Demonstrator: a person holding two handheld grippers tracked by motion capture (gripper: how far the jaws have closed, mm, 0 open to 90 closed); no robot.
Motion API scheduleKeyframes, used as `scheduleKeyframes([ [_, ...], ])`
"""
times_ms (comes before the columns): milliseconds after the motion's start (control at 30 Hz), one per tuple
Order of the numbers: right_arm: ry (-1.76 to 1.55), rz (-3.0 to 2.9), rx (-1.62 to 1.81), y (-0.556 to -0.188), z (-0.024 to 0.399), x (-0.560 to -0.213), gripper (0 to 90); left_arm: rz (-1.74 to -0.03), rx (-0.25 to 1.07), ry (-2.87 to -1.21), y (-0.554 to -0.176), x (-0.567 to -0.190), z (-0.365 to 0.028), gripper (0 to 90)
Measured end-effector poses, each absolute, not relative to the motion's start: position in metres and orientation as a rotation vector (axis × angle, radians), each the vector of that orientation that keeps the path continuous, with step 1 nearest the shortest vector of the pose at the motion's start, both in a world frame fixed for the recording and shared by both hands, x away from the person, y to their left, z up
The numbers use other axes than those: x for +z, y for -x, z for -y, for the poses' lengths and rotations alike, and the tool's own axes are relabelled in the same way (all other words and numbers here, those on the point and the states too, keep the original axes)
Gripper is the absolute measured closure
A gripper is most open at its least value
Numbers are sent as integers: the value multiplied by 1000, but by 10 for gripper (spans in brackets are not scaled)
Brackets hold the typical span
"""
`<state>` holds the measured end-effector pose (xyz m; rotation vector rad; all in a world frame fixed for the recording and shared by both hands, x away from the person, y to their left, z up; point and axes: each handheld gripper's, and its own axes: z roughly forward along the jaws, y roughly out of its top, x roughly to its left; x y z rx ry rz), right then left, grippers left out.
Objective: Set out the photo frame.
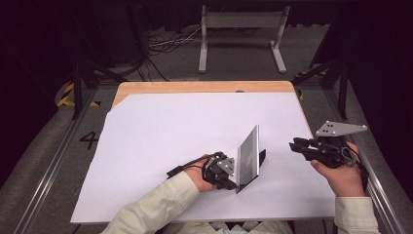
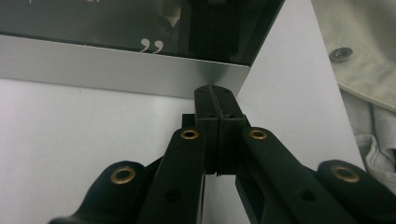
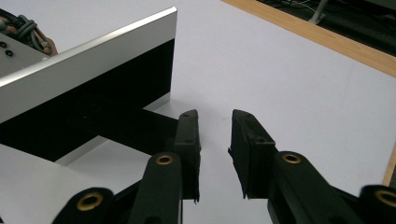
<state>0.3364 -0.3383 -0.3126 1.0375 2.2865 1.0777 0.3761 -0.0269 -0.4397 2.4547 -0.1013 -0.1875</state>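
On the white sheet-covered table, the left gripper, jaws closed together, touches the silver-framed standing picture frame; the right gripper holds nothing, its jaws narrowly parted.

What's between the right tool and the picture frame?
Just bare white sheet in the high view, between right tool and picture frame.

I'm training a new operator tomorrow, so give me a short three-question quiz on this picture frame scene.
1. True or false: the left gripper has its jaws wide open.
2. What props the picture frame upright from behind? A) a black stand B) a book C) the right gripper
3. What covers most of the wooden table?

Key:
1. False: they are shut, tips at the frame's silver edge.
2. A, the black stand.
3. A white sheet.
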Motion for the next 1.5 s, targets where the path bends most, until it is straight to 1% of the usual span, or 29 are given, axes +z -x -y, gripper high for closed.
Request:
scheduleKeyframes([
  [600,-1038,-2299,1093,-337,337,-312,698,48,-146,-2417,-368,-442,53,900],
  [700,-1047,-2297,1104,-337,337,-311,670,24,-142,-2410,-368,-443,56,900],
  [867,-1082,-2281,1131,-337,339,-309,595,5,-130,-2389,-366,-444,63,900],
  [967,-1090,-2269,1140,-337,340,-309,570,0,-128,-2377,-364,-445,67,900],
  [1267,-1119,-2245,1152,-335,342,-307,547,-6,-94,-2386,-361,-444,82,895],
  [1333,-1117,-2247,1153,-335,341,-306,545,-27,-100,-2370,-361,-445,86,875],
  [1367,-1116,-2249,1152,-336,341,-307,544,-25,-94,-2357,-360,-446,88,848],
  [1400,-1117,-2250,1150,-336,340,-307,543,-16,-81,-2359,-357,-446,89,817],
  [1467,-1117,-2251,1153,-336,340,-307,542,1,-71,-2362,-355,-445,89,803],
  [1500,-1116,-2254,1155,-336,339,-306,541,12,-71,-2367,-355,-445,88,782],
])
